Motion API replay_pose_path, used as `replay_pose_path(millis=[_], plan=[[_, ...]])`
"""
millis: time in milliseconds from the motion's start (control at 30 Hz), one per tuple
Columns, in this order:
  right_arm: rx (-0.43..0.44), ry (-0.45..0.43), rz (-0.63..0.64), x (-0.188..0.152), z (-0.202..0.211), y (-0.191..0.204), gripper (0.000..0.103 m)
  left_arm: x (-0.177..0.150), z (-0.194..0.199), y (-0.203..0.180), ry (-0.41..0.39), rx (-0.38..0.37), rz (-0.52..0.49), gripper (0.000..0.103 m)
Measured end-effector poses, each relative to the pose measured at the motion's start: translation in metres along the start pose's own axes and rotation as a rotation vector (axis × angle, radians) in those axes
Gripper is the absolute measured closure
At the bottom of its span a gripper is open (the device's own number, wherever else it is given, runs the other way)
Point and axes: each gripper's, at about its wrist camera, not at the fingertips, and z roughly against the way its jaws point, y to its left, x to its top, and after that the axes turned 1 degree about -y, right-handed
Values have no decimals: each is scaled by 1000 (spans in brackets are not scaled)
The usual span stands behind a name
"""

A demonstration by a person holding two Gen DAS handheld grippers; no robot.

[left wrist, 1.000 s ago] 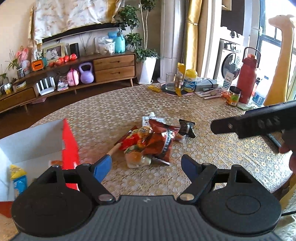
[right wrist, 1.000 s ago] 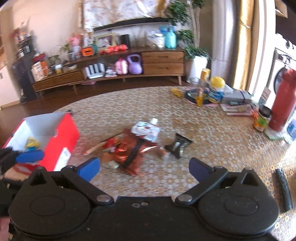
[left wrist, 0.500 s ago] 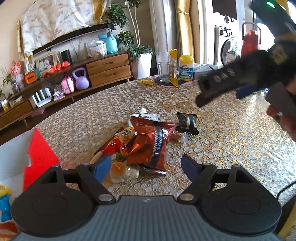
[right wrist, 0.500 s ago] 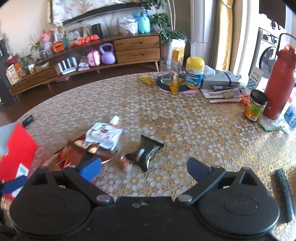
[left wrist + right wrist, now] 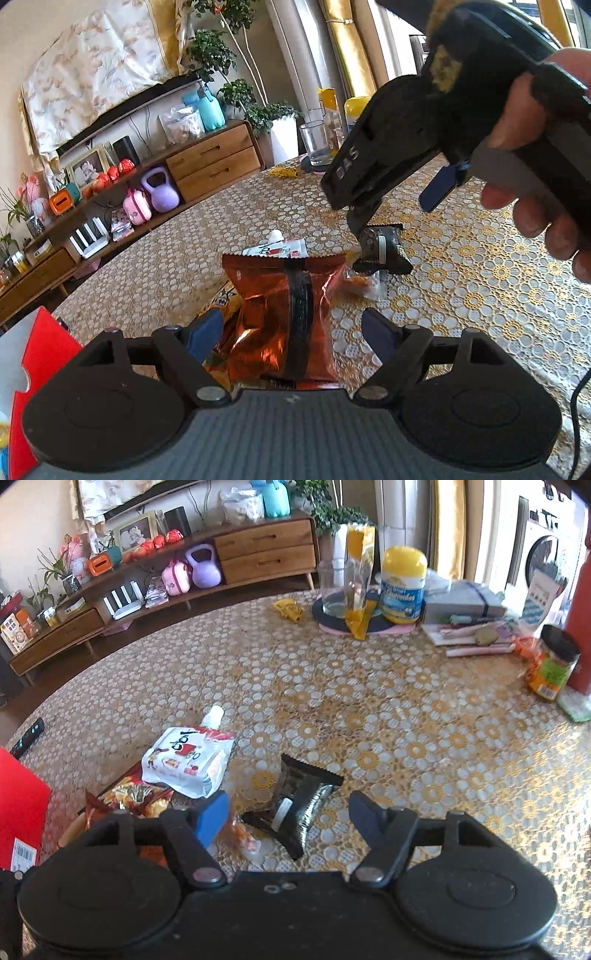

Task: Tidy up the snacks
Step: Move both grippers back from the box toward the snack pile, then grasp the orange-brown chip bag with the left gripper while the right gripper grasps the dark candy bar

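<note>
A shiny red-brown snack bag (image 5: 284, 314) lies on the lace-covered table between the open fingers of my left gripper (image 5: 291, 332). A white spouted pouch (image 5: 188, 760) and a small black packet (image 5: 303, 805) lie beyond it. My right gripper (image 5: 288, 816) is open and hovers over the black packet, which sits between its fingers. In the left wrist view the right gripper (image 5: 402, 203) shows above the black packet (image 5: 382, 249). A small clear wrapped sweet (image 5: 245, 840) lies beside the packet. The red box (image 5: 40, 365) stands at the left.
A glass (image 5: 338, 590), a yellow-capped jar (image 5: 402, 587), papers (image 5: 476, 635), a small jar (image 5: 552, 668) and a red flask stand at the table's far right. A remote (image 5: 27, 738) lies at the left edge. A wooden sideboard stands beyond the table.
Both grippers have moved forward and down toward the snack pile. The left now straddles the red-brown bag; the right now hangs over the black packet.
</note>
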Motion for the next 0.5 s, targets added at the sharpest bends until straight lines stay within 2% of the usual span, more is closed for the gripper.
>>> replay_pose_path(millis=[100, 233, 333, 367, 433, 500], plan=[[4, 15, -14, 1, -13, 1, 41, 1, -8, 0, 13, 8, 8, 21], [-3, 35, -29, 0, -27, 4, 42, 0, -14, -1, 17, 27, -4, 21], [-16, 38, -38, -1, -34, 5, 43, 0, -18, -3, 18, 36, -22, 27], [-17, 43, -41, -1, -37, 6, 46, 0, -20, -4, 18, 41, -32, 30], [-25, 45, -42, -2, -40, 7, 49, 0, -20, -5, 14, 48, -42, 40], [-33, 42, -40, -2, -41, 7, 59, 1, -20, -5, 13, 53, -49, 48]])
